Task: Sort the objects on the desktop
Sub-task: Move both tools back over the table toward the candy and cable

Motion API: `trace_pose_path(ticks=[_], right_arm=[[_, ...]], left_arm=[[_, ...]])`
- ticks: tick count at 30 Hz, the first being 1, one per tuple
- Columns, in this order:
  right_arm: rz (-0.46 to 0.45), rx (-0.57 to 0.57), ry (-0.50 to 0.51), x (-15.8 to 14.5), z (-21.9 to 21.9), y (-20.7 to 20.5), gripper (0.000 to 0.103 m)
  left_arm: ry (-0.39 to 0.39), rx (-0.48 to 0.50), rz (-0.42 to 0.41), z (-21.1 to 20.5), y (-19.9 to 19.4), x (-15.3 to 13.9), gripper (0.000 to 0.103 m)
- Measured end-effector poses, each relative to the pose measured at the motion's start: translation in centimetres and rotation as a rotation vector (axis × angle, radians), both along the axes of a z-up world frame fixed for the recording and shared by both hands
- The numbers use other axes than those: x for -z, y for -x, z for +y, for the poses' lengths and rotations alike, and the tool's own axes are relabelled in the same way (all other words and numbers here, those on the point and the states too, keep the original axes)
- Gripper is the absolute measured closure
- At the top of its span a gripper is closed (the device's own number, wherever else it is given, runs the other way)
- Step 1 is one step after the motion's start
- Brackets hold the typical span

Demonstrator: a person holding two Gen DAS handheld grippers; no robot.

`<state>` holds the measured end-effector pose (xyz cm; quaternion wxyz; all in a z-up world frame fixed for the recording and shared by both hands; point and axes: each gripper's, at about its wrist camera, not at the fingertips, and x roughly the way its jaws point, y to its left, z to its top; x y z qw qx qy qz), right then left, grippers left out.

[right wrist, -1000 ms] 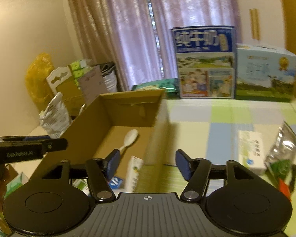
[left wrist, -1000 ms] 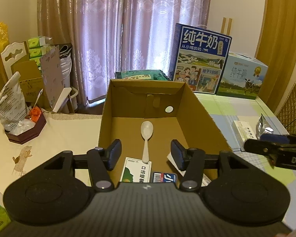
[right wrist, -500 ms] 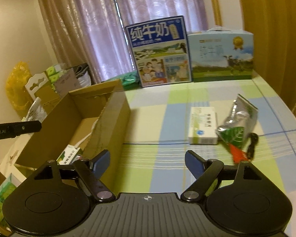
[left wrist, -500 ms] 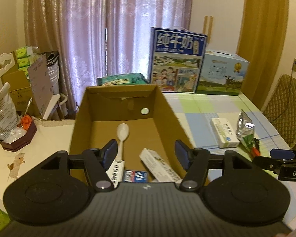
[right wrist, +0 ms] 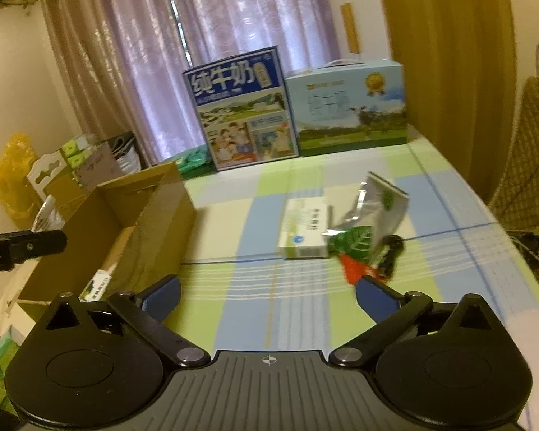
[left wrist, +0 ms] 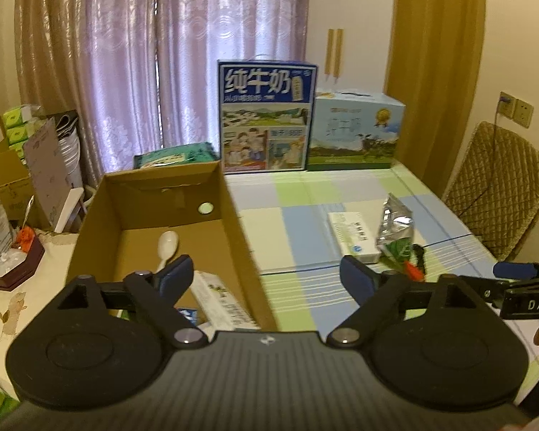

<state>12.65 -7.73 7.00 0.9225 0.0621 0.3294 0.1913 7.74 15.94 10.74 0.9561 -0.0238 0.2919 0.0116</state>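
An open cardboard box stands on the left of the checked table; inside lie a white spoon and small packets. On the cloth to the right lie a white medicine box, a silver-green foil pouch, a red piece and a black object. My left gripper hangs open over the box's near right wall, holding nothing. My right gripper is open above the cloth, a little short of the medicine box.
Two milk cartons stand at the table's far edge before the curtains. A woven chair sits at the right. Bags, boxes and a dark tray crowd the left side table. A green packet lies behind the cardboard box.
Both grippers swung to the right, away from the cardboard box toward the items on the cloth. Both sets of fingers spread wider. Another white packet appeared in the box.
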Motion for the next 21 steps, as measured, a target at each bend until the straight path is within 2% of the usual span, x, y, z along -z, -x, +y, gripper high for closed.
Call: trace_pose_path(ticks=[5,13,21], right_arm=[[0.01,0.053,0.001,0.1,-3.4,0.4,0.002],[0.047,0.146,-0.02,1.1,-8.6,0.8,0.002],[0.078,0.188,-0.034,2.4,-11.3,0.2,0.002]], left_arm=[[0.003,0.046,-0.005,-3.2,0.2,-0.1,0.007],[-0.002,0.142,0.048,-8.5,-0.9,1.6,0.004],[-0.019,0.194,0.108,-11.3,-2.3,4.0,0.004]])
